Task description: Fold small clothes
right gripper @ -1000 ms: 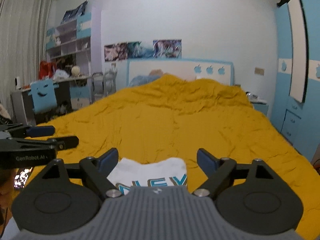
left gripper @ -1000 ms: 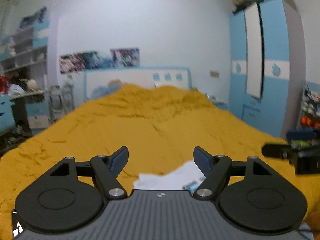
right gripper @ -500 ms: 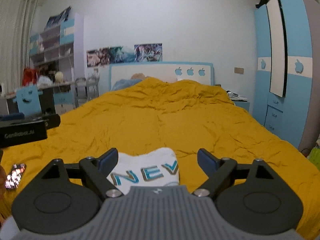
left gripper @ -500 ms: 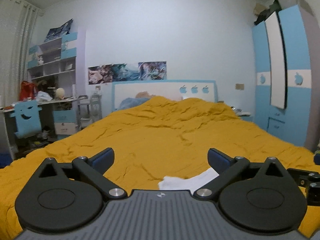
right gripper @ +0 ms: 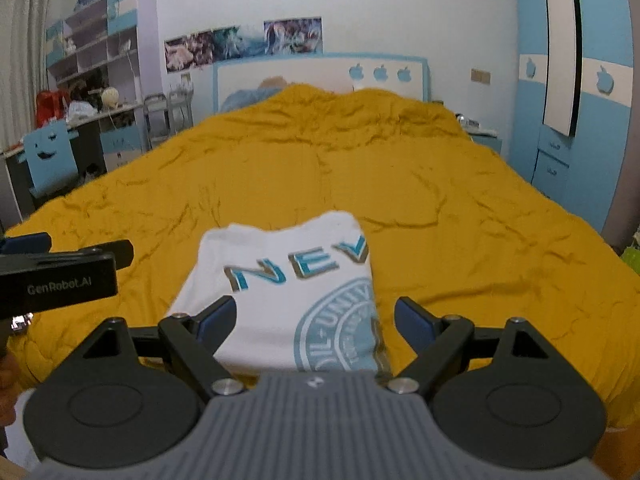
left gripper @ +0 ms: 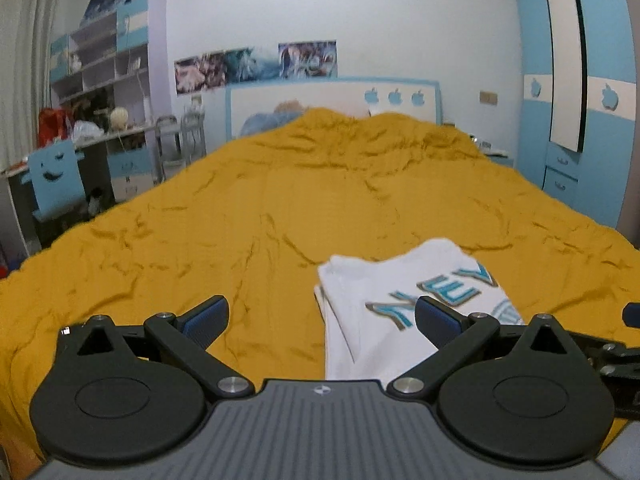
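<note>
A folded white shirt (right gripper: 296, 280) with blue lettering lies on the yellow bedspread (right gripper: 440, 208) near the bed's front edge. It also shows in the left wrist view (left gripper: 384, 304), right of centre. My right gripper (right gripper: 315, 320) is open and empty, held just above and in front of the shirt. My left gripper (left gripper: 322, 318) is open and empty, to the left of the shirt, its right finger over the shirt's edge. The left gripper's side shows at the left of the right wrist view (right gripper: 60, 276).
The bed fills the middle, with a white and blue headboard (left gripper: 332, 100) at the back. A desk with a blue chair (left gripper: 56, 176) and shelves stand at the left. A blue wardrobe (left gripper: 580, 92) stands at the right.
Both grippers have pulled back and tilted down, so more of the folded shirt shows. Both jaws stay open and the shirt has not moved.
</note>
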A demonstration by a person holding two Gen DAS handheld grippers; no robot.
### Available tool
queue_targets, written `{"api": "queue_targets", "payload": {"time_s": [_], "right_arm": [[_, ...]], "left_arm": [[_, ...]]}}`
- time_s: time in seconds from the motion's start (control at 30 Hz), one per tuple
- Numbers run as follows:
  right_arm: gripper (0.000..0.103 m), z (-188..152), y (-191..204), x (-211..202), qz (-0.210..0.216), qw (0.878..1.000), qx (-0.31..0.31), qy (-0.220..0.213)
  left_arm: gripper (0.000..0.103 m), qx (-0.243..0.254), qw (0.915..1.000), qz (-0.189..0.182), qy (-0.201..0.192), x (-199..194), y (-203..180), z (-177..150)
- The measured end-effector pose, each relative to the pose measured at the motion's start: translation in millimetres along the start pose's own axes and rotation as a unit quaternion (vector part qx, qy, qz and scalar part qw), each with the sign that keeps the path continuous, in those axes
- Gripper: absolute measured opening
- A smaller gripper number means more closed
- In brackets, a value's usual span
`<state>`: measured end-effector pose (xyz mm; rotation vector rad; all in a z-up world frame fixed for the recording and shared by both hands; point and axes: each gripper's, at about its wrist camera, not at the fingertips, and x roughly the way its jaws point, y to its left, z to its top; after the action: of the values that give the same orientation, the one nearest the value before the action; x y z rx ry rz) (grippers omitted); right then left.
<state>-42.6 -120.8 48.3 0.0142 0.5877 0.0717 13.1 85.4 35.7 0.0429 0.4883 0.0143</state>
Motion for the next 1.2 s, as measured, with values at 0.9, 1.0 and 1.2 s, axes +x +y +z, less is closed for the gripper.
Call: {"api": "queue_targets", "payload": {"time_s": [0.9,1.0,1.2], "right_arm": [[0.082,-11.9,-7.3,26.3,-0.006,0.999,0.012,0.049],[0.082,-11.7,-7.6,26.0,-0.005,0.999,0.012,0.048],[0.082,-11.8,-7.1,26.0,-0.006,0.999,0.012,0.048]], "left_arm": [[0.103,0.005,0.9979,-0.002,0.065,8.7,-6.1,-19.8],[0.103,0.004,0.9979,-0.001,0.065,8.7,-6.8,-19.3],[0.103,0.003,0.9979,0.001,0.065,7.5,-7.1,-18.4]]}}
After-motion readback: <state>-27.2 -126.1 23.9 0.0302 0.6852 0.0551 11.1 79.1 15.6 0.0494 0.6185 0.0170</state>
